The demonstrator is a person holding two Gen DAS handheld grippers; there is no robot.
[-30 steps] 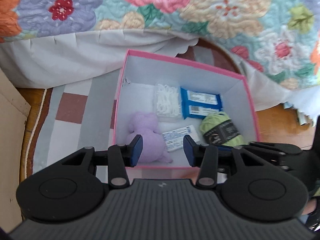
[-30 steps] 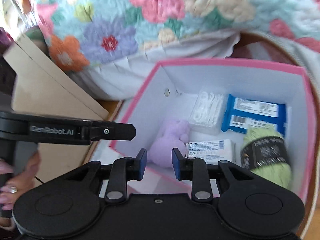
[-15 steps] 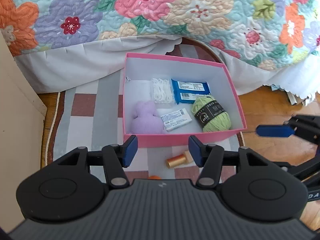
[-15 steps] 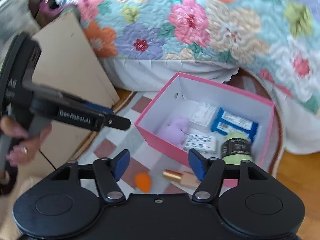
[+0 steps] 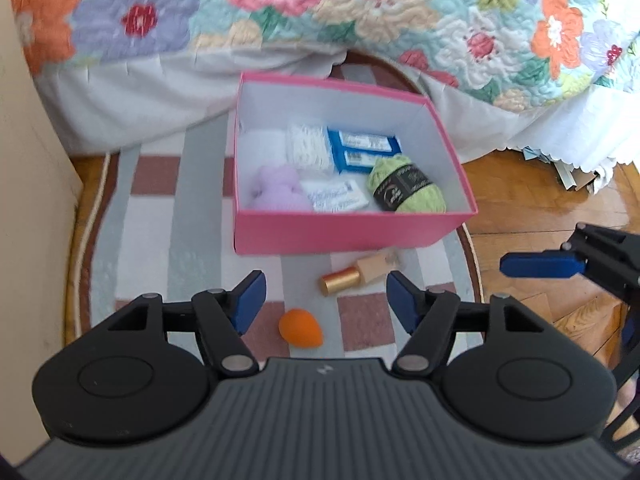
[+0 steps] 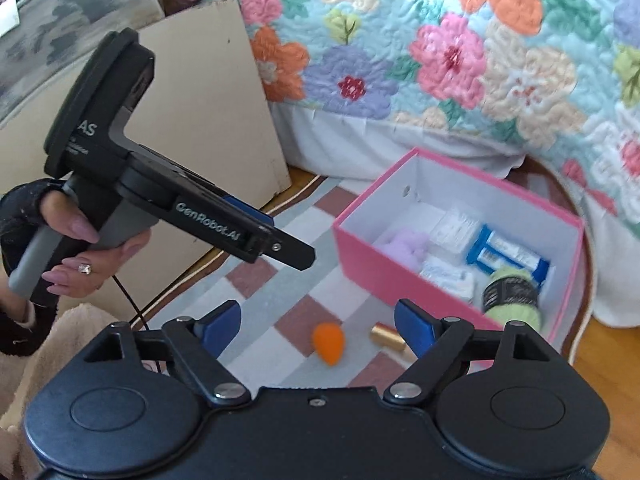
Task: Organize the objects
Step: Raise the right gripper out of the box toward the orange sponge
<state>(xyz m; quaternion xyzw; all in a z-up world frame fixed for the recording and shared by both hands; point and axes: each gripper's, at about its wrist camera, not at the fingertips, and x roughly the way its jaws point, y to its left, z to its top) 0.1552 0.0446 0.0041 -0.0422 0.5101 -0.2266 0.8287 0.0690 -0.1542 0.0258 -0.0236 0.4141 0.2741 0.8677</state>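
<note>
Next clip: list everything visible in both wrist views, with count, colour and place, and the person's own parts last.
Box: 1, pink outside, white inside, on the rug.
Yarn ball: 1, light green with black band, box's front right corner.
Plush toy: 1, lilac, box's front left.
Blue packets: 2, blue and white, box's back.
White packet: 1, between plush toy and yarn ball.
Clear pack: 1, white contents, left of the blue packets.
Bottle: 1, beige with gold cap, lying before the box.
Sponge: 1, orange, egg-shaped, on the rug.
Rug: 1, checked grey, white, maroon.
Quilt: 1, floral.
Left gripper: jaws open.
Right gripper: jaws open.
Left hand: 1, ringed.
</note>
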